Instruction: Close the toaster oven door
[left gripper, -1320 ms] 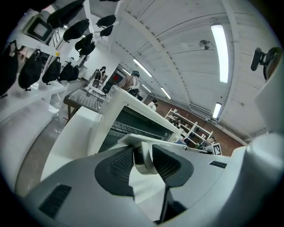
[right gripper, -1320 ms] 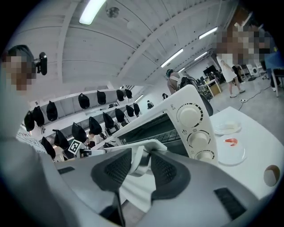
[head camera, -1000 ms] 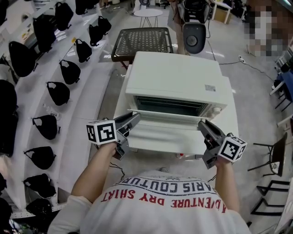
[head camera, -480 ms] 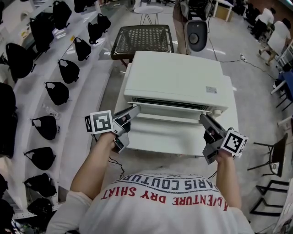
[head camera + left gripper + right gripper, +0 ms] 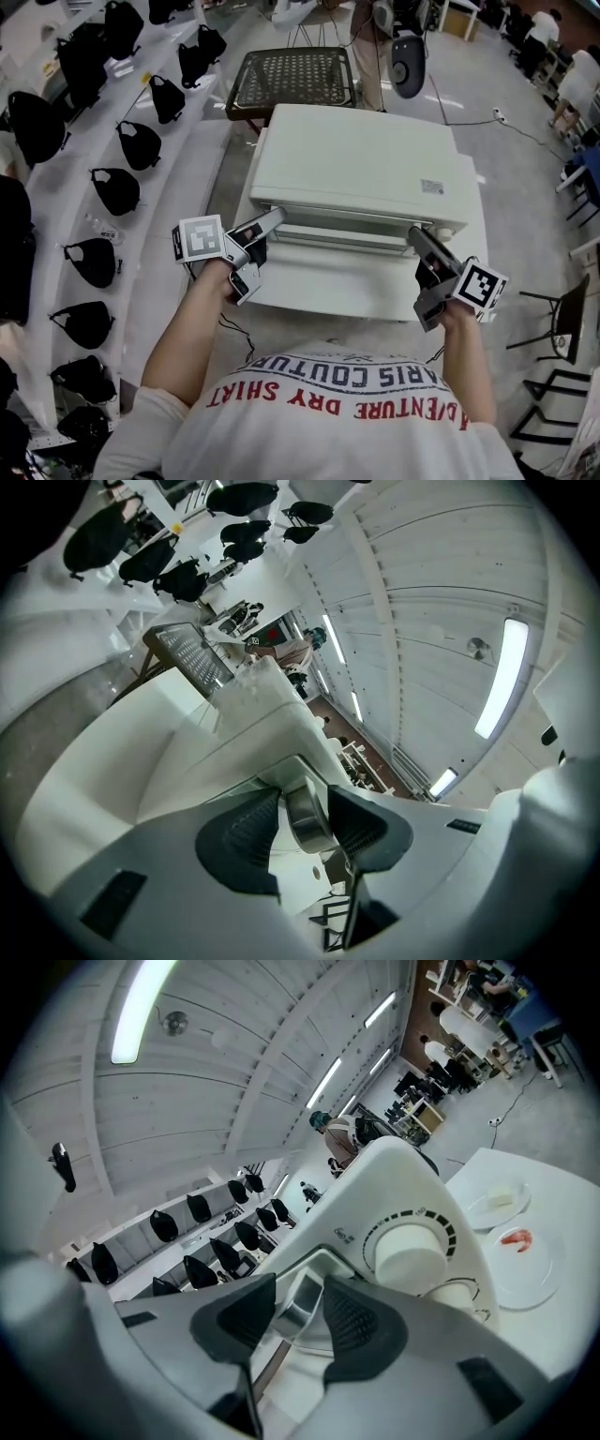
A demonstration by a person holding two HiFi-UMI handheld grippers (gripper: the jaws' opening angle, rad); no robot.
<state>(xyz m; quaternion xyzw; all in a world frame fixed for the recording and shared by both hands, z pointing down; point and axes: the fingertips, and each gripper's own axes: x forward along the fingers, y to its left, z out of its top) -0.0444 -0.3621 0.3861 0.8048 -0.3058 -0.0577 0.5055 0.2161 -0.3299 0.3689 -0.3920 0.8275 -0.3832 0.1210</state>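
Door (image 5: 349, 240) of toaster oven (image 5: 361, 164), tilted nearly shut against the oven's front; door handle (image 5: 306, 819) along its upper edge; my left gripper (image 5: 270, 219) at the oven's front left corner, jaws opening, handle end loose between them; my right gripper (image 5: 418, 236) at the oven's front right corner beside the dial (image 5: 408, 1246), jaws opening, pads touching the handle end
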